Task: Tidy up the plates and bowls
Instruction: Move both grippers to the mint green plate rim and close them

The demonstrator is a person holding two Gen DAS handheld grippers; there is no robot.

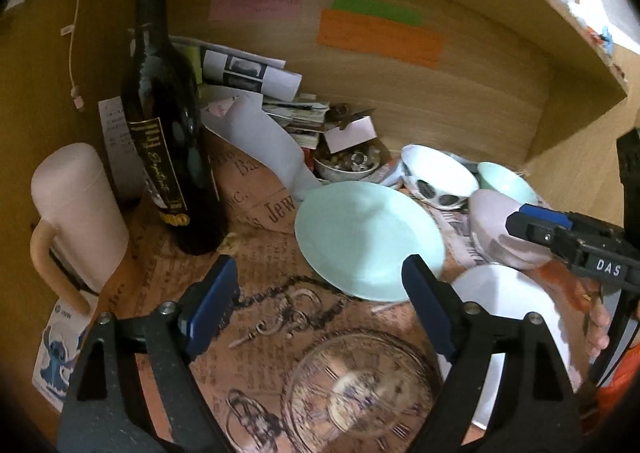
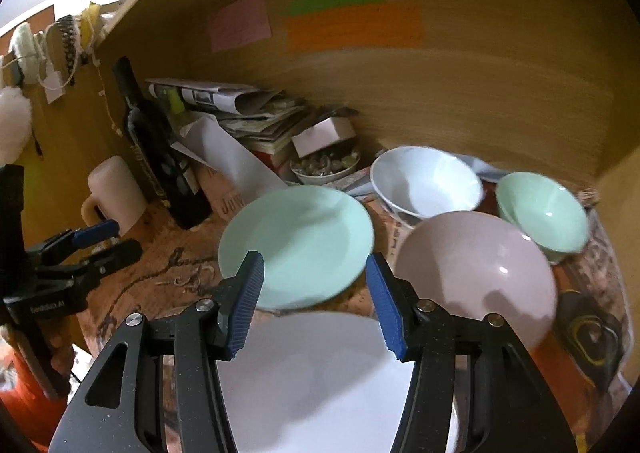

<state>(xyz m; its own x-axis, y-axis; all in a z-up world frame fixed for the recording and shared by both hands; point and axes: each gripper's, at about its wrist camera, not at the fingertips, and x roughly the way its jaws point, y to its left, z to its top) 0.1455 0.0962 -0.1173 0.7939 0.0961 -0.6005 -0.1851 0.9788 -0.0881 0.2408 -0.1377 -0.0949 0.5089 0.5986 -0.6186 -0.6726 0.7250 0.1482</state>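
Observation:
A mint green plate (image 1: 368, 237) (image 2: 296, 245) lies on the printed tablecloth, with a white plate (image 1: 508, 313) (image 2: 320, 373) in front of it. To the right stand a pink bowl (image 1: 492, 221) (image 2: 476, 269), a white bowl (image 1: 436, 177) (image 2: 428, 181) and a small mint bowl (image 1: 504, 181) (image 2: 544, 209), all upright. My left gripper (image 1: 320, 273) hovers open over the cloth, just short of the mint plate's near-left rim, holding nothing. My right gripper (image 2: 315, 259) is open above the gap between the two plates, with nothing between its fingers.
A dark wine bottle (image 1: 168, 125) and a pink mug (image 1: 76, 213) stand at the left. A pile of papers (image 1: 280, 105) and a small dish of trinkets (image 1: 348, 165) sit at the back. Wooden walls with sticky notes (image 1: 380, 33) close in the back and the right.

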